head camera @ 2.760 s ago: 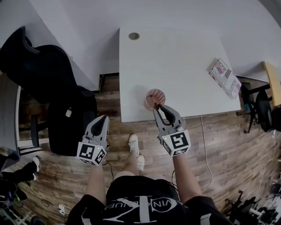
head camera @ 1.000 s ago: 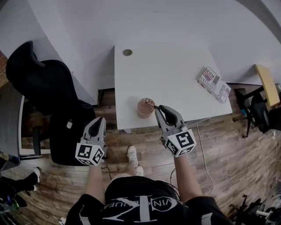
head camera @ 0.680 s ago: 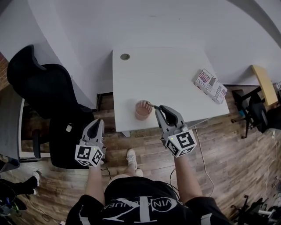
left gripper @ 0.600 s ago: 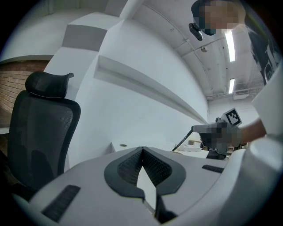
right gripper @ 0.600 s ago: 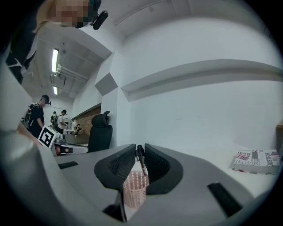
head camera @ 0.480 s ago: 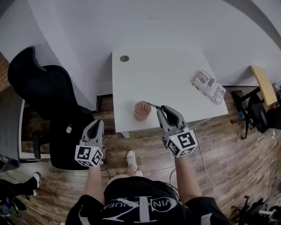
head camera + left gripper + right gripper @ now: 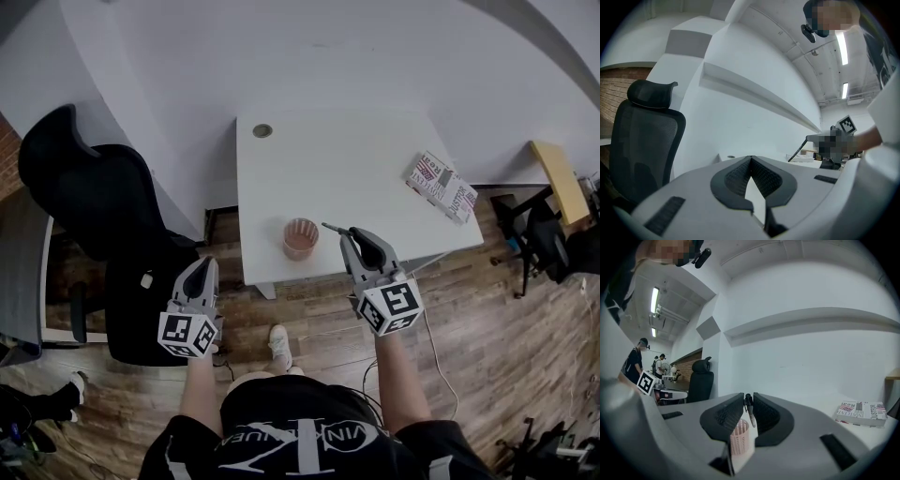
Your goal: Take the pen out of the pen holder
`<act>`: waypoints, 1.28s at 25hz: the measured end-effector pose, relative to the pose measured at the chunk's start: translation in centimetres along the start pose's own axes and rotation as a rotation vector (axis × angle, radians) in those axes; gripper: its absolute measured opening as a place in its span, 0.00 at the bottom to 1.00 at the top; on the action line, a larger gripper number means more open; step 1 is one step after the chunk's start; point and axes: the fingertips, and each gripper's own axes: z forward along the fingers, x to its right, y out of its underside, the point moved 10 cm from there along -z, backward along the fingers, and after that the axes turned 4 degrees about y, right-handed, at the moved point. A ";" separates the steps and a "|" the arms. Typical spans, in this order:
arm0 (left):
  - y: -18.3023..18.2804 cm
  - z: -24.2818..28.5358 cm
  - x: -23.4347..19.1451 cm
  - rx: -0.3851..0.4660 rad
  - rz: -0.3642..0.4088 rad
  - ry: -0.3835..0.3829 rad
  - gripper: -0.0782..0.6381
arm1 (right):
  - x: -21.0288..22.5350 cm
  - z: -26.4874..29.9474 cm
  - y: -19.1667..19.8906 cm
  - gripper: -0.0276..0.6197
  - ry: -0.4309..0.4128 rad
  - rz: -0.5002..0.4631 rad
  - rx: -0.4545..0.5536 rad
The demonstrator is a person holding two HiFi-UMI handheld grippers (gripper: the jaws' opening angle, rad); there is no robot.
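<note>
On the white table (image 7: 347, 159) near its front edge stands the pink mesh pen holder (image 7: 301, 238), also low between the jaws in the right gripper view (image 7: 739, 437). My right gripper (image 7: 345, 232) is shut on a dark pen (image 7: 331, 227), held level just right of the holder and clear of its rim. In the right gripper view the pen (image 7: 749, 409) hangs pinched at the jaw tips of this gripper (image 7: 749, 397). My left gripper (image 7: 205, 263) hangs left of the table over the floor, shut and empty, its tips meeting (image 7: 750, 158).
A patterned book (image 7: 441, 186) lies at the table's right corner, and a round cable grommet (image 7: 262, 130) sits at its far left corner. A black office chair (image 7: 94, 187) stands to the left. A wooden shelf edge (image 7: 561, 178) is at the right. White wall behind the table.
The right gripper has drawn the pen up and to the right, from the holder's rim to clear of it. The left gripper has stayed put.
</note>
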 end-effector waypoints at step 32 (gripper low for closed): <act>-1.0 -5.2 2.5 0.038 0.029 -0.023 0.13 | -0.7 -7.7 1.4 0.14 0.096 0.027 -0.049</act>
